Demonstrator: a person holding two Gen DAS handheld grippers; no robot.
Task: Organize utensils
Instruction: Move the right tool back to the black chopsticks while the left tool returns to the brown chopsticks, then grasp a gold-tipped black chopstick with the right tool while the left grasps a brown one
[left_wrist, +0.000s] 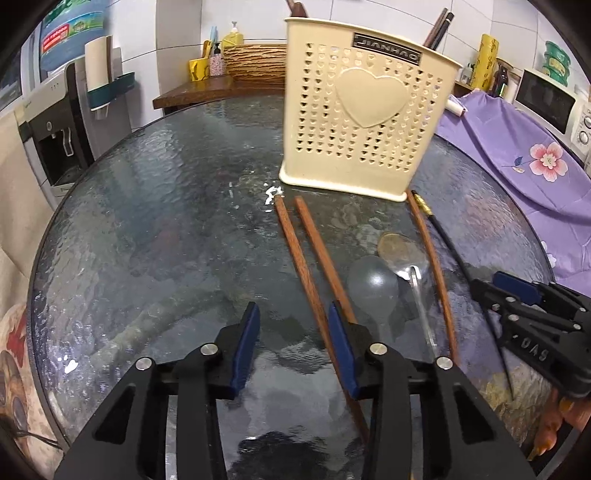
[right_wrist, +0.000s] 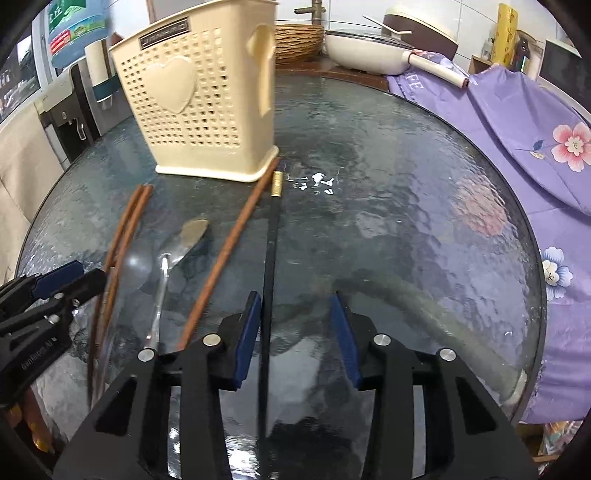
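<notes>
The left gripper (left_wrist: 293, 319) hangs low over the round glass table (left_wrist: 155, 206), its two blue pads (left_wrist: 246, 347) partly spread with only bare glass between them; the right-hand pad sits right beside the pair of brown chopsticks (left_wrist: 314, 266), and I cannot tell whether it touches them. The right gripper (right_wrist: 297, 308) is likewise partly spread, and the black chopstick (right_wrist: 269, 280) runs just inside its left pad (right_wrist: 246, 339), seemingly not pinched; contact is hard to judge.

Counting what lies loose on the glass: two brown chopsticks side by side, one more brown chopstick (right_wrist: 229, 254) lying alone beside the black one, so three brown and one black with a gold band (right_wrist: 276, 183) near its far end. Between the pair and the single brown stick lie two spoons: one metal spoon (left_wrist: 413, 280) with its bowl pointing away, and one clear plastic spoon (left_wrist: 371, 284) next to it.

Beyond their far ends stands one cream utensil holder (left_wrist: 364, 122), perforated, with a raised heart on its face, upright on the table. A few dark stick ends (left_wrist: 439, 29) already poke out of its top; I cannot count them surely.

Farther off, a purple flowered cloth (right_wrist: 517, 122) drapes the table's right side, and one white pan (right_wrist: 365, 48) sits on the counter behind.
</notes>
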